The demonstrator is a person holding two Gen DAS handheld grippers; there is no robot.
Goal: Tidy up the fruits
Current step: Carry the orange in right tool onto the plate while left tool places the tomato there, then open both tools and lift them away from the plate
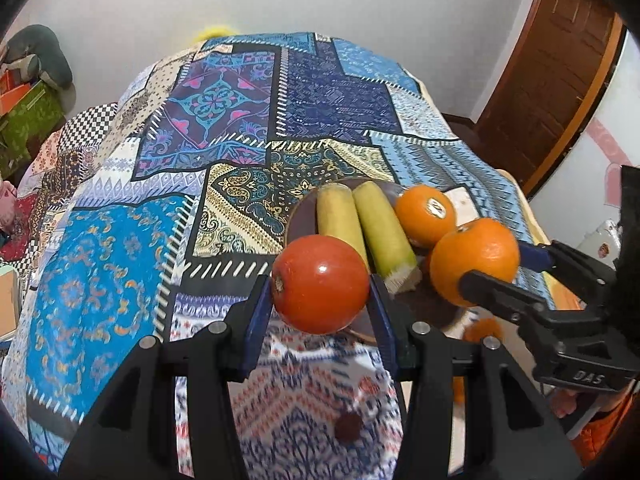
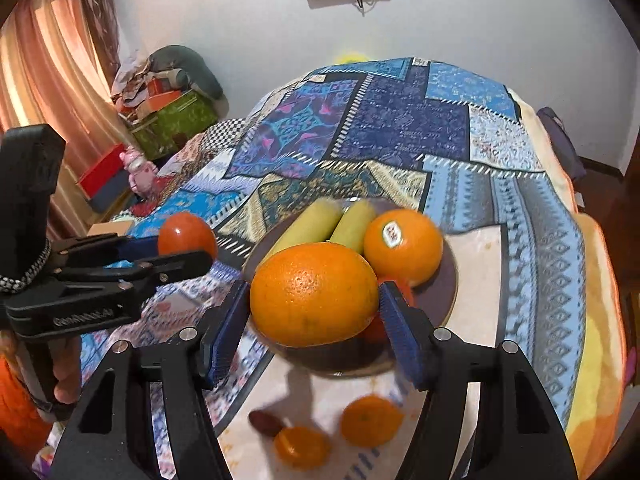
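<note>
My left gripper (image 1: 320, 284) is shut on a red tomato-like fruit (image 1: 320, 284), held above the near-left rim of the dark plate (image 1: 298, 220). My right gripper (image 2: 314, 300) is shut on a large orange (image 2: 314, 294), held over the plate's (image 2: 444, 292) near side. On the plate lie two yellow-green bananas (image 1: 360, 228) and an orange with a sticker (image 1: 425, 215). The right gripper and its orange (image 1: 476, 260) also show in the left wrist view. The left gripper and its red fruit (image 2: 187, 236) show in the right wrist view.
The plate sits on a patchwork cloth (image 1: 224, 120) over a table. Two small oranges (image 2: 372, 420) and a dark date-like fruit (image 2: 266, 423) lie on the cloth in front of the plate. Boxes (image 2: 172, 120) and a curtain (image 2: 52, 60) stand far left, a wooden door (image 1: 552, 68) at the right.
</note>
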